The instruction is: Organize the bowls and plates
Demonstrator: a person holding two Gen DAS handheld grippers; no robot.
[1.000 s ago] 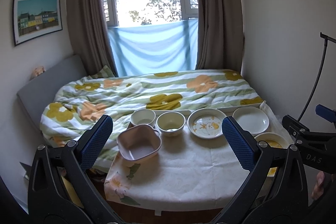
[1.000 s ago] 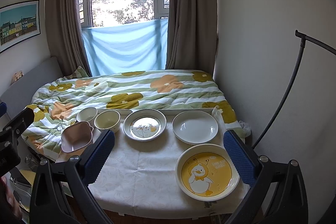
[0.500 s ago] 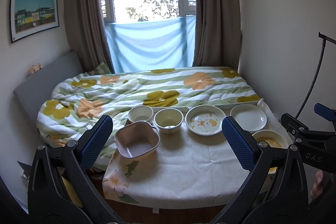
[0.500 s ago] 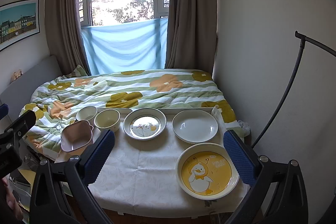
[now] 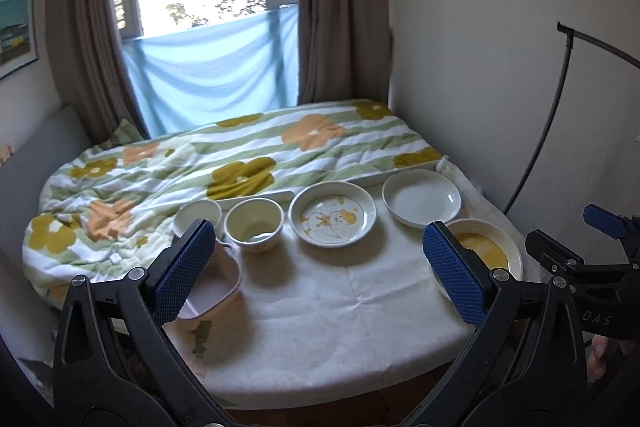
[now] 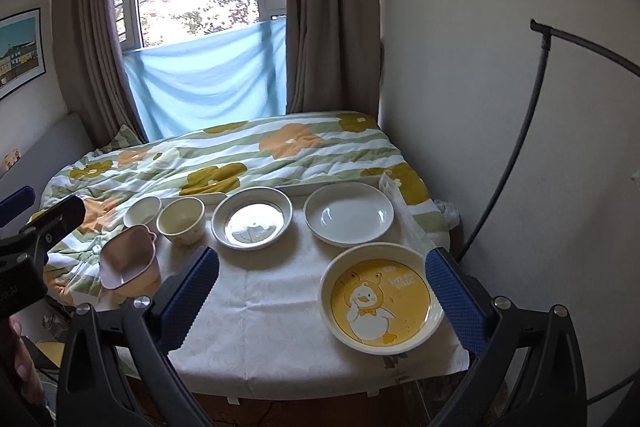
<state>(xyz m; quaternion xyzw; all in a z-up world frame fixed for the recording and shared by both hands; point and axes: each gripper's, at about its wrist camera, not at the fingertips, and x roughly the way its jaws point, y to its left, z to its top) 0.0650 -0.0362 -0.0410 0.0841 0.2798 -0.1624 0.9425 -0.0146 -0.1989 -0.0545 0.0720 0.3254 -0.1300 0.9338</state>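
Crockery is sitting on the cloth-covered bench (image 6: 280, 307), running left to right: a pink dish (image 6: 128, 261), a white cup (image 6: 143, 211), a cream bowl (image 6: 182, 219), a duck-print plate (image 6: 253, 217), a plain white plate (image 6: 349, 214) and, nearer, a yellow duck plate (image 6: 380, 297). Left claw (image 5: 320, 273) and right claw (image 6: 322, 301) are both hovering above the bench, gaping wide and gripping nothing.

A wide bare stretch of white cloth covers the near middle of the desk (image 6: 272, 311), open to a gripper. Along the far edge stand a white cup (image 6: 142, 211), cream bowl (image 6: 181, 220), duck dish (image 6: 252, 218) and white plate (image 6: 349, 213), close together. A pink dish (image 6: 127, 262) blocks the near left, a yellow duck plate (image 6: 380, 303) the near right
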